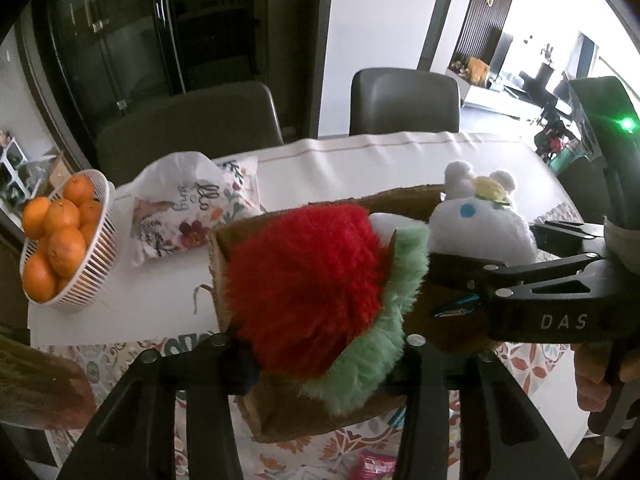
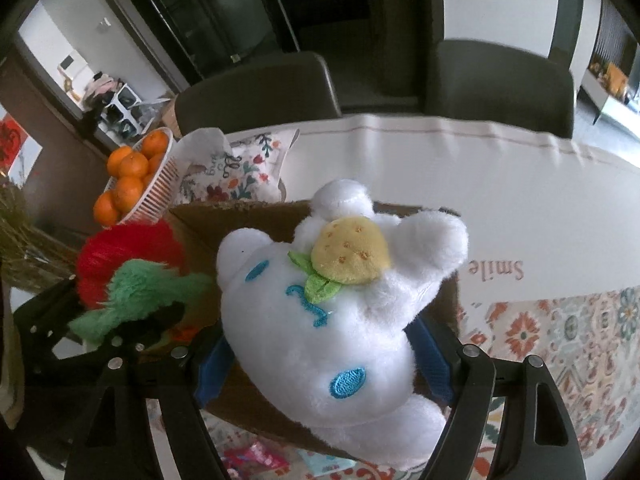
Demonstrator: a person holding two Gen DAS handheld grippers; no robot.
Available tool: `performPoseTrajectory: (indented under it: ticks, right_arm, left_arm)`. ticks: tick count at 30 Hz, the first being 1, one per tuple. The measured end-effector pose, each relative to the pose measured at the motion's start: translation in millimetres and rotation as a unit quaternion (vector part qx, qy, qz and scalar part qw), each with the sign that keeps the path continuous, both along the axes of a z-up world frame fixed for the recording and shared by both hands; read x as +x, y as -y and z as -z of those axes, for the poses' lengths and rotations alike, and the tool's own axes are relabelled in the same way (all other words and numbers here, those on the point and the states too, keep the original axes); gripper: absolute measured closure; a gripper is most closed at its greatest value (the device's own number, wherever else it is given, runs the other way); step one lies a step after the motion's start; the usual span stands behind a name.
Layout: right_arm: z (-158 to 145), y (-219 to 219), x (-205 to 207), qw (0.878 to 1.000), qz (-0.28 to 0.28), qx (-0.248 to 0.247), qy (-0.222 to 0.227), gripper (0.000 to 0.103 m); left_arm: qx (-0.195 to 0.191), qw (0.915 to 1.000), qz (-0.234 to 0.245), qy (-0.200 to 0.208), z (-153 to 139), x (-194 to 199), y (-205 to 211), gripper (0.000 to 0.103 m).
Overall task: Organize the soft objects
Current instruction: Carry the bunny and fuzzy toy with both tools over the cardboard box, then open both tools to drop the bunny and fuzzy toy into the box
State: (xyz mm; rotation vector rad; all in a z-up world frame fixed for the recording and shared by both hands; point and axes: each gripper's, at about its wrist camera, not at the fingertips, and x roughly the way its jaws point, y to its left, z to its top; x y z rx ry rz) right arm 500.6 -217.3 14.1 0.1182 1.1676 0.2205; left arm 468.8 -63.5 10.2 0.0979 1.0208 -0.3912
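My left claw (image 1: 320, 354) grips one shaggy red-and-green plush (image 1: 316, 288) over the open brown cardboard box (image 1: 280, 412), while my right claw (image 2: 326, 362) clamps one fluffy white plush (image 2: 340, 332), a yellow felt strawberry on its head, above the same box. On the desk (image 1: 360, 164) beyond lie one floral pillow (image 1: 192, 212) and one ribbed white basket (image 1: 92, 268) of oranges.

- Daylight flooded in from the room behind the right-hand chair (image 1: 404, 100), blowing out highlights there.
- The dark cabinet (image 1: 132, 28) stayed dim.
- Fisheye edges curved, corners black; the right wrist view was slightly soft.
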Motion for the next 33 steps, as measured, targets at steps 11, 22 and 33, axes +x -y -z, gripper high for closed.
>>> performPoseTrajectory:
  ticks: [11,22,33]
  right_arm:
    - [6.0,-1.3,0.4,1.0,-0.002,-0.001,-0.012,0.019]
    - [-15.8,-11.3,-30.9,0.998,-0.015,-0.052,0.018,0.019]
    - [-33.1,-18.3,-81.5,0.996,-0.031,-0.074,0.045,0.019]
  left_arm:
    - [0.02,0.9997,-0.014,0.0,0.6,-6.5,-0.7,0.032]
    - [0.048,0.9978,-0.028,0.036,-14.9,-38.6,-9.5,0.032]
    - [0.059,0.9968,-0.006,0.053,-22.4,-84.8,-11.5,0.032]
